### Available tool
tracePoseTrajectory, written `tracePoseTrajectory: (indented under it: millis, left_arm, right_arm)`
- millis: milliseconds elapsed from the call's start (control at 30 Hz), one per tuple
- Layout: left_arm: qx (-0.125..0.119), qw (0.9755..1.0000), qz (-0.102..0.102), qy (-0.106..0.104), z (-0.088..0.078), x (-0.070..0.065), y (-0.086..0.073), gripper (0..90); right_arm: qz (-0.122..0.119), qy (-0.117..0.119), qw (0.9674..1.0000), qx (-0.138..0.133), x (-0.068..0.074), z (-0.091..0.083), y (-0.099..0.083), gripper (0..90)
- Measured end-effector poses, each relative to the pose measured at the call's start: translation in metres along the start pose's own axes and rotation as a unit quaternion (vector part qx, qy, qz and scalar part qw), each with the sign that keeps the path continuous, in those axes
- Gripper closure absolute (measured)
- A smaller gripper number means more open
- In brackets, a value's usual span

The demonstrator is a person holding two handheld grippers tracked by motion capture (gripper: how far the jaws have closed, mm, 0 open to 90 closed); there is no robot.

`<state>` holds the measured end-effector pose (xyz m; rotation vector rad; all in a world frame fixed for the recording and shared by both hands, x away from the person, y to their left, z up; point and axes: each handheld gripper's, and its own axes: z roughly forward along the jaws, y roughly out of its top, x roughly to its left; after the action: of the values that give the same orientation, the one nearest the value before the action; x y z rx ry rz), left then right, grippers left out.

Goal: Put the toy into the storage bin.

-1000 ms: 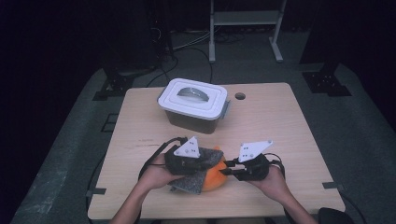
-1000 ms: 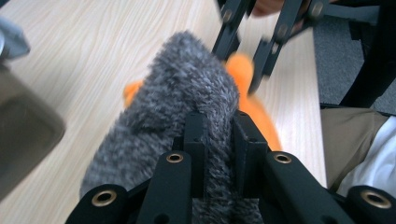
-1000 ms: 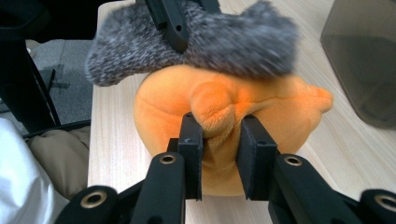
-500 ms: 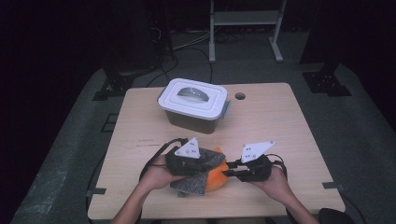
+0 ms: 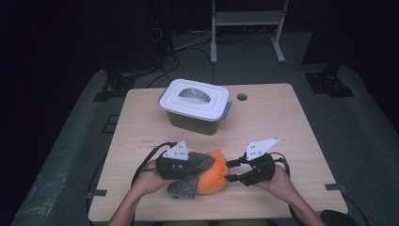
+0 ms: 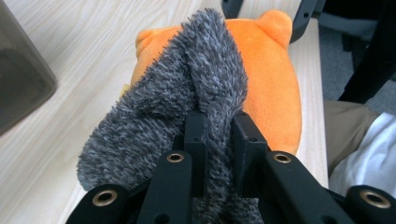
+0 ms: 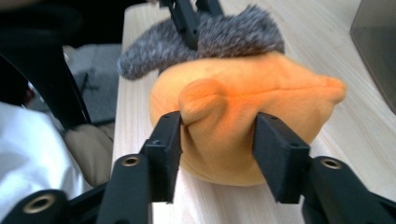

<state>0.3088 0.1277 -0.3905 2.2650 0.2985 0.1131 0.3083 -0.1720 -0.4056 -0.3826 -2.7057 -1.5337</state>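
Note:
An orange plush toy (image 5: pixel 214 178) lies near the table's front edge. A grey fuzzy cloth (image 5: pixel 187 186) is draped over its left side. My left gripper (image 5: pixel 200 165) is shut on a fold of this grey cloth (image 6: pixel 187 93), with the orange plush (image 6: pixel 273 79) just behind it. My right gripper (image 5: pixel 230 170) faces the toy from the right. Its jaws have just been opening, and they now stand on either side of the plush toy (image 7: pixel 243 107) at its small ear, so the right gripper (image 7: pixel 217 135) is open.
A lidded plastic container (image 5: pixel 195 106) stands at the middle back of the wooden table (image 5: pixel 282 122), and its dark wall (image 6: pixel 18 79) is close to the left gripper. A round hole (image 5: pixel 242 97) is in the tabletop behind it. The person's lap lies beyond the front edge.
The right gripper's jaws have spread apart off the orange plush. The left gripper has shifted a little left and down, still holding the grey cloth.

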Motion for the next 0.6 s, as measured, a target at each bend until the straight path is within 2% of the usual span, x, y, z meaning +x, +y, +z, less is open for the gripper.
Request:
tracePoseTrajectory:
  millis: [167,267,433,600]
  left_arm:
    - [-0.003,1.0,0.002,-0.003,0.002,-0.001,0.001,78.6]
    - [-0.002,1.0,0.005,-0.005,0.004,-0.002,0.003,78.5]
    - [-0.011,0.9998,0.01,-0.014,0.004,-0.003,0.012,78.5]
    - [-0.021,0.9993,0.026,-0.017,0.008,-0.004,0.03,78.5]
  right_arm:
    - [0.016,0.002,0.9998,-0.007,-0.005,0.0,0.001,43.8]
    - [0.023,0.002,0.9997,-0.003,-0.006,0.004,-0.001,49.0]
    - [0.009,-0.009,0.9999,0.006,-0.002,0.007,-0.004,58.4]
    - [-0.004,0.0,0.9999,0.012,0.004,0.012,-0.004,61.7]
